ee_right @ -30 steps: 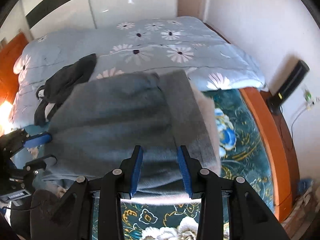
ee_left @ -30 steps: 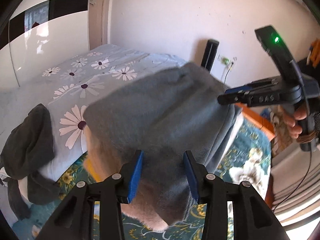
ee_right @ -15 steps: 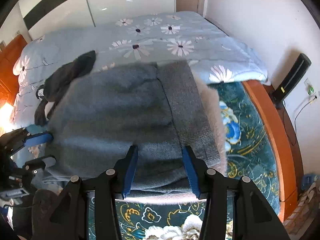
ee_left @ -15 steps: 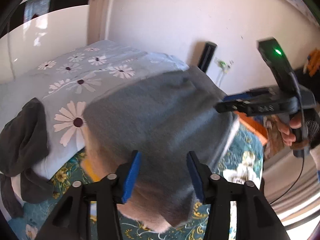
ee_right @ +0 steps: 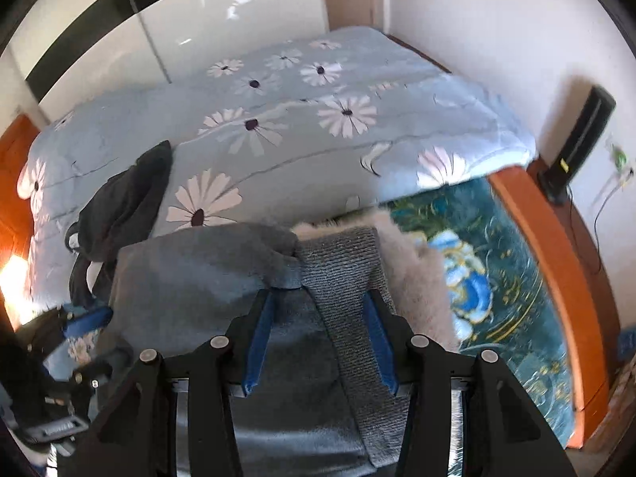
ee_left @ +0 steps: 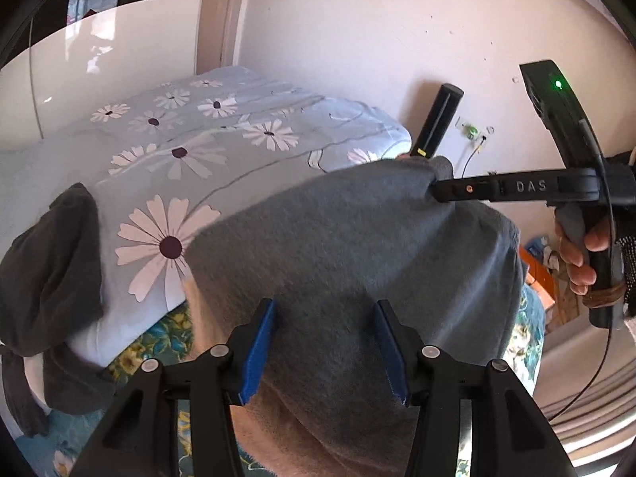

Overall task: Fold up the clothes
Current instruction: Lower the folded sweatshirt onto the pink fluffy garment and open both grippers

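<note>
A grey-blue fleece garment (ee_left: 338,246) with a ribbed grey band (ee_right: 342,262) and pale fuzzy lining (ee_right: 417,270) spreads over the bed's near part. My left gripper (ee_left: 324,310) is open, its blue pads wide apart with the cloth's near edge lying between them. My right gripper (ee_right: 318,302) is open too, straddling the seam where fleece meets ribbing. In the left wrist view the right gripper (ee_left: 437,192) touches the garment's bunched far corner, held by a hand (ee_left: 580,254). The left gripper (ee_right: 85,318) shows at the garment's left edge.
A dark garment (ee_right: 127,198) lies crumpled on the light-blue daisy quilt (ee_right: 318,127). A teal floral sheet (ee_right: 497,270) covers the mattress inside an orange wooden bed frame (ee_right: 556,258). A black tower device (ee_right: 580,135) stands by the wall, with cables beside it.
Both grippers' pads have spread wider. The garment has come down and nearer in the right wrist view, uncovering more of the quilt. Its far corner now bunches at the right gripper's tip.
</note>
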Available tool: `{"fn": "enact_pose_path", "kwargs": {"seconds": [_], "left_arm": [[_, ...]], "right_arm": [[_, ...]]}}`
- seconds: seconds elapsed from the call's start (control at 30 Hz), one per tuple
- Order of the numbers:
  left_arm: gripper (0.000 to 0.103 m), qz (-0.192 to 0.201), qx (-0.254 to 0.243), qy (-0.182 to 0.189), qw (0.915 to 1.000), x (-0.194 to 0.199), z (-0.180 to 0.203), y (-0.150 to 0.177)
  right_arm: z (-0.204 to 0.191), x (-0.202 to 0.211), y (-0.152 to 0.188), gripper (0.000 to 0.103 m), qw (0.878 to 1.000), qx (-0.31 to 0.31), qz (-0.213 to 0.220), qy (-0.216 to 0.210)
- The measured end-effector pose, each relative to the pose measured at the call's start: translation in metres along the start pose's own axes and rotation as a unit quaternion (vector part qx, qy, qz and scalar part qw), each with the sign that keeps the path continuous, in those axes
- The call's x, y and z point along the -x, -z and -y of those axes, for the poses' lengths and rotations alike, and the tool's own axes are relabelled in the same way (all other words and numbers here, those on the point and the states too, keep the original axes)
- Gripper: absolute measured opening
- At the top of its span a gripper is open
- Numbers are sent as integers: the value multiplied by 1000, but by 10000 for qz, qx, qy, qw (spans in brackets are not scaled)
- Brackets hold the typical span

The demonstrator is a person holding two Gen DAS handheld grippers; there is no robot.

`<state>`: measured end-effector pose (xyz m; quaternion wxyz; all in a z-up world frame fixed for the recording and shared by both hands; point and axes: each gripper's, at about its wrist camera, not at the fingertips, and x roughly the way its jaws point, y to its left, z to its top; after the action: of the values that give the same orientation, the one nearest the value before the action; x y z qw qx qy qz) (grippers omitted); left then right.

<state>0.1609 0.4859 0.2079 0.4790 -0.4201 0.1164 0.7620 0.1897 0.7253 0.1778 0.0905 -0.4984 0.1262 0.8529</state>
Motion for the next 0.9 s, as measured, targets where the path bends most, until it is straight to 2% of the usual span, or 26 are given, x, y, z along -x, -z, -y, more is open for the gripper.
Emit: {"fn": "enact_pose_path", "kwargs": {"seconds": [0.27, 0.43, 0.57, 0.67, 0.8, 0.87, 0.9], "left_arm": [[56, 105, 86, 80, 9999, 14, -1, 7], [57, 213, 105, 124, 9996, 32, 3, 26], [67, 261, 33, 93, 9996, 45, 10, 41], [68, 265, -33, 43, 9996, 50, 16, 51], [73, 215, -33, 66, 9997, 53, 23, 63], [82, 219, -24, 77, 9997, 56, 24, 70], [85, 246, -15, 114, 9996, 58, 24, 73]], "right_arm": [[-6, 26, 7, 48, 9995, 39, 305, -68], [-19, 46, 33, 48, 9987, 185, 467, -19], [-28, 48, 60, 49, 9987, 327, 395, 80], [-35, 50, 80, 60, 9984, 433, 341, 155], [-45, 53, 107, 62, 9977, 574, 269, 254], [-49, 55, 121, 63, 9972, 645, 233, 303], [-50, 54, 125, 68, 9972, 644, 217, 301]]}}
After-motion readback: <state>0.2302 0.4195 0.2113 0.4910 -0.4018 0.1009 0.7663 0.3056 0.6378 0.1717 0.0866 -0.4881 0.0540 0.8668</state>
